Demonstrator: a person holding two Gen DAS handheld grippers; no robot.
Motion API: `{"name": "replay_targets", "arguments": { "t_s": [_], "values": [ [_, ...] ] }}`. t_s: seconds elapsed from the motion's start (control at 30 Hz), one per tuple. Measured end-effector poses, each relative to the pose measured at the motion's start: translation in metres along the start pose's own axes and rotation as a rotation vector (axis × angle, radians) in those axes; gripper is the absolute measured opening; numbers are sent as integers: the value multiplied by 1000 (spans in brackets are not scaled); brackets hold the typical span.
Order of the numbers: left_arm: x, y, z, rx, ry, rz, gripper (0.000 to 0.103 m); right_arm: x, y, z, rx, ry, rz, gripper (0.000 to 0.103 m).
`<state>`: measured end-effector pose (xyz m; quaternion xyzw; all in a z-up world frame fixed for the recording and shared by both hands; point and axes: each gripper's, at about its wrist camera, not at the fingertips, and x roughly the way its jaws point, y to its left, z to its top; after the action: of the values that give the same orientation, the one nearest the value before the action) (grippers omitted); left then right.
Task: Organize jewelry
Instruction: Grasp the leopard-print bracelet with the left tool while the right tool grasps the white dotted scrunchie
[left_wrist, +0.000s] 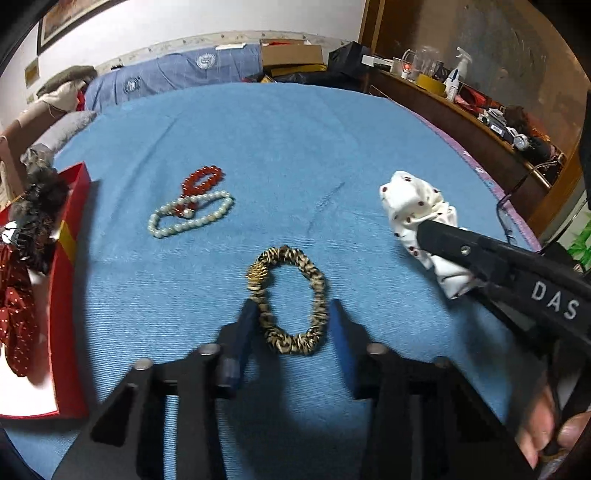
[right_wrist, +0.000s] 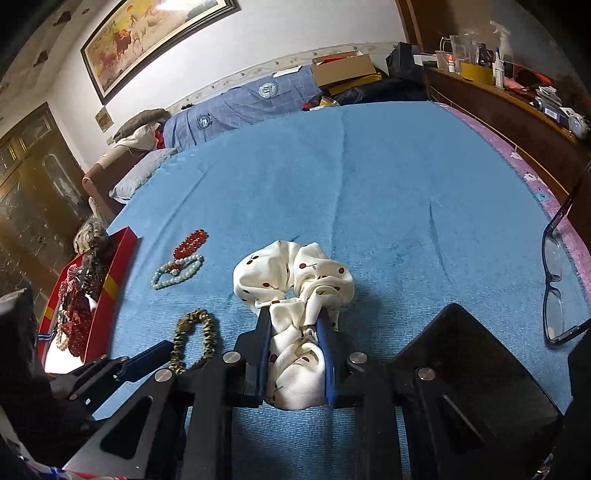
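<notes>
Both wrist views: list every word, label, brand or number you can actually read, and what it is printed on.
"DAS" in white letters on the black body of the right tool, which is clamped on the white cherry-print scrunchie; the lettering may run on out of frame.
Round white emblems on the blue checked bedding: too small to read.
Labels on the spray bottle and shelf items: too small to read.

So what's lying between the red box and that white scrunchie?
The leopard scrunchie and two bead bracelets, red and pale, lie on the blue cloth between the red box and the white scrunchie; the right wrist view shows it best.
</notes>
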<state>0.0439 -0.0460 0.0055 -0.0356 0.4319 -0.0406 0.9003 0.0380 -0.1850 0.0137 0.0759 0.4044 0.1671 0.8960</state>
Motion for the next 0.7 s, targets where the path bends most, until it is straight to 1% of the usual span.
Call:
{"name": "replay_targets", "arguments": {
  "t_s": [0.07, 0.17, 0.27, 0.33, 0.7],
  "values": [
    [-1, 5, -1, -6, -5, 9, 13, 0, 0, 0, -1, -1, 2, 24],
    [-5, 12, -4, -29, -11, -11, 10, 0, -1, 0, 1, -2, 7, 24],
    [-11, 15, -7, -32, -25, -15, 9, -1, 0, 0, -3, -5, 11, 24],
    [-17, 18, -10, -40, -35, -30, 8, -1, 2, 0, -10, -9, 16, 24],
    [-50, 21, -12, -26, -112, 0, 8, -9, 14, -2, -65, -42, 52, 24]
  ]
}}
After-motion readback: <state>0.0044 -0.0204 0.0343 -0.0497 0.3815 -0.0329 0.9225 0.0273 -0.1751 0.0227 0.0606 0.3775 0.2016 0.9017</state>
